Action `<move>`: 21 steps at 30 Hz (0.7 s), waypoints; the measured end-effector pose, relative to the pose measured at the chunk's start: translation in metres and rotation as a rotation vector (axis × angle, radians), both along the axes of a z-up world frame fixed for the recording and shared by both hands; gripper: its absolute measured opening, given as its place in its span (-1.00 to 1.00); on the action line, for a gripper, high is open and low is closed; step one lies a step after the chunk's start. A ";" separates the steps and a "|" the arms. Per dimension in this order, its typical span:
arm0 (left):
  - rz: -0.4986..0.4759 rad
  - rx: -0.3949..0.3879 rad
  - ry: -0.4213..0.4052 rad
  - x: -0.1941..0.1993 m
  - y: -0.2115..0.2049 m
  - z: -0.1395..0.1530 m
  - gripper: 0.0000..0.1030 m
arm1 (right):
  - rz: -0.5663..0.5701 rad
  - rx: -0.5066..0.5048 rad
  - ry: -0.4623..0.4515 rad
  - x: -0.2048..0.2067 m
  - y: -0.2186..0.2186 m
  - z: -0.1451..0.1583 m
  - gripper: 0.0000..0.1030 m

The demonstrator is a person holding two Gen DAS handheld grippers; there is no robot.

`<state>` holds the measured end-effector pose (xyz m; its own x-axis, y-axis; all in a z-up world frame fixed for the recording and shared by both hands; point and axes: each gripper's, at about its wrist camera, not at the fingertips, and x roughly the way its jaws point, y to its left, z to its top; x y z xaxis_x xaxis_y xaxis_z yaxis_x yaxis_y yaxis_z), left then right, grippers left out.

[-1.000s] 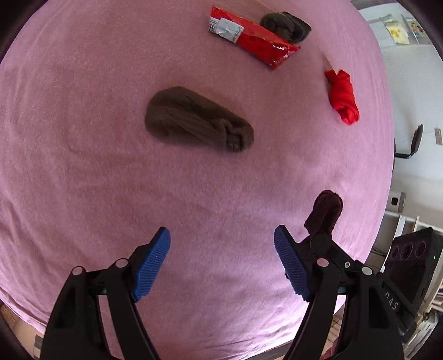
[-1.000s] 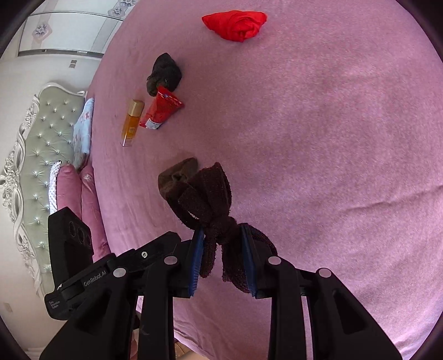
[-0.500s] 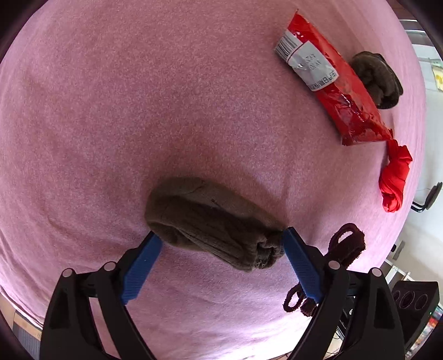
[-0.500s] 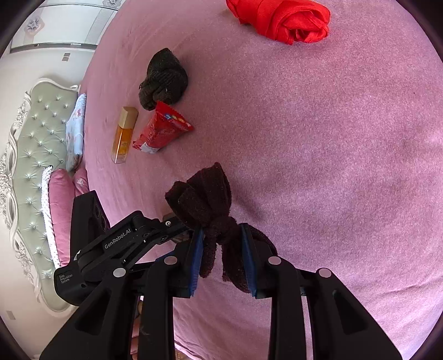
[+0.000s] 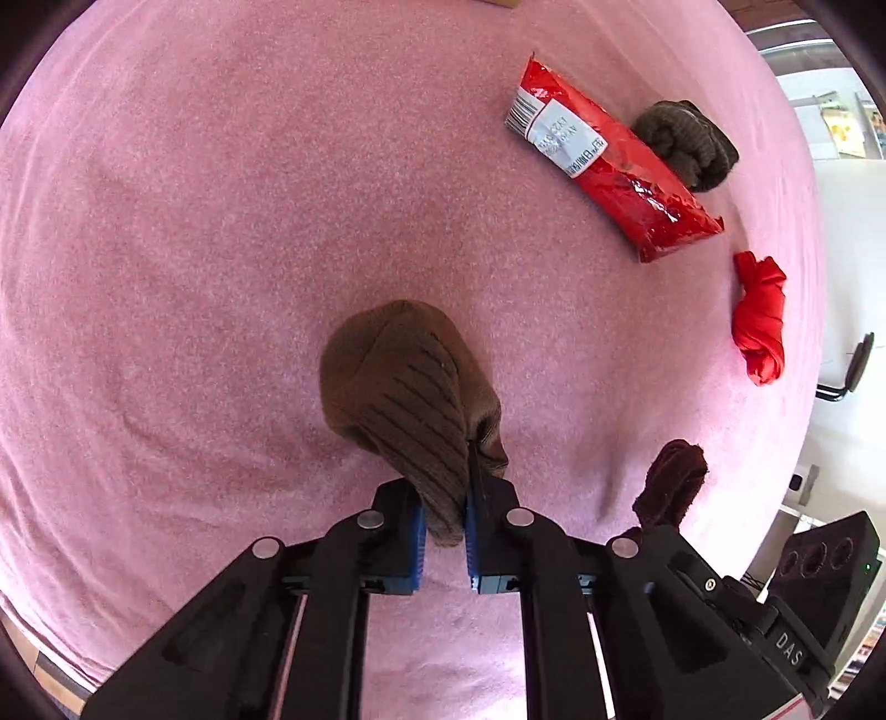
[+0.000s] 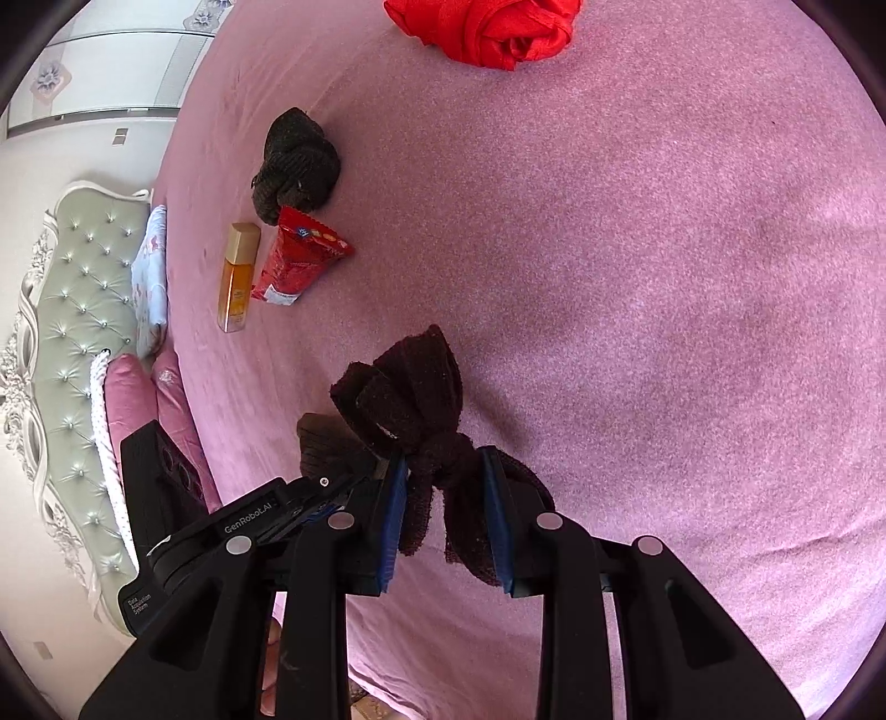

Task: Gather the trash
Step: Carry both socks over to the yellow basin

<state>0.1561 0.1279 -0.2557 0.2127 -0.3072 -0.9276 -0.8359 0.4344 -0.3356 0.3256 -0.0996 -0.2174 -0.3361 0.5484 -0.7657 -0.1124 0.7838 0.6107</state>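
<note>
across the pink bed [image 5: 221, 232] everything lies spread on one fuzzy cover, and the bed serves as the landmark. at its head side, seen from the right wrist, a tufted grey headboard [image 6: 72, 310] stands with pillows against it. near the bed's far edge rests a crumpled red cloth [image 6: 487, 27]. a red snack wrapper [image 5: 609, 171] lies flat on the bed toward the headboard side, touching a balled dark sock [image 5: 686, 144], with a small amber bottle [image 6: 238, 277] just beside the wrapper. close to the bed's near edge, the left gripper [image 5: 443, 531] has its blue fingers closing on the cuff end of a brown ribbed sock [image 5: 404, 382], the pads already pressing the fabric while the toe end rests on the bed. just beside it, the right gripper [image 6: 443, 509] holds its fingers clamped on a knotted dark maroon sock [image 6: 410, 399], the loose ends hanging below the pads.
</note>
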 end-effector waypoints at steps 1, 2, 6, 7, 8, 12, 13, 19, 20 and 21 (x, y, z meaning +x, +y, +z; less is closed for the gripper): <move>-0.016 -0.011 -0.010 -0.004 -0.002 0.001 -0.78 | -0.002 0.001 -0.002 -0.003 -0.004 0.003 -0.48; -0.031 -0.015 -0.023 -0.006 -0.004 0.004 -0.78 | -0.004 0.005 -0.003 -0.008 -0.009 0.006 -0.48; -0.104 -0.040 -0.077 -0.017 -0.028 0.025 -0.78 | -0.014 0.013 -0.004 -0.027 -0.027 0.020 -0.48; -0.132 -0.043 -0.090 -0.021 -0.036 0.032 -0.78 | -0.018 0.012 -0.007 -0.034 -0.028 0.025 -0.48; -0.157 -0.045 -0.100 -0.024 -0.042 0.038 -0.78 | -0.020 0.013 -0.009 -0.040 -0.033 0.030 -0.48; -0.241 -0.046 -0.128 -0.034 -0.079 0.062 -0.78 | -0.038 0.001 -0.031 -0.067 -0.054 0.048 -0.48; -0.259 -0.051 -0.136 -0.037 -0.084 0.066 -0.78 | -0.047 -0.003 -0.039 -0.074 -0.062 0.053 -0.49; -0.378 -0.083 -0.176 -0.074 -0.122 0.090 -0.78 | -0.128 -0.010 -0.080 -0.121 -0.115 0.080 -0.48; -0.401 -0.084 -0.180 -0.074 -0.133 0.092 -0.78 | -0.134 -0.011 -0.088 -0.129 -0.123 0.084 -0.48; -0.426 -0.082 -0.184 -0.077 -0.143 0.094 -0.78 | -0.142 -0.015 -0.094 -0.138 -0.131 0.086 -0.48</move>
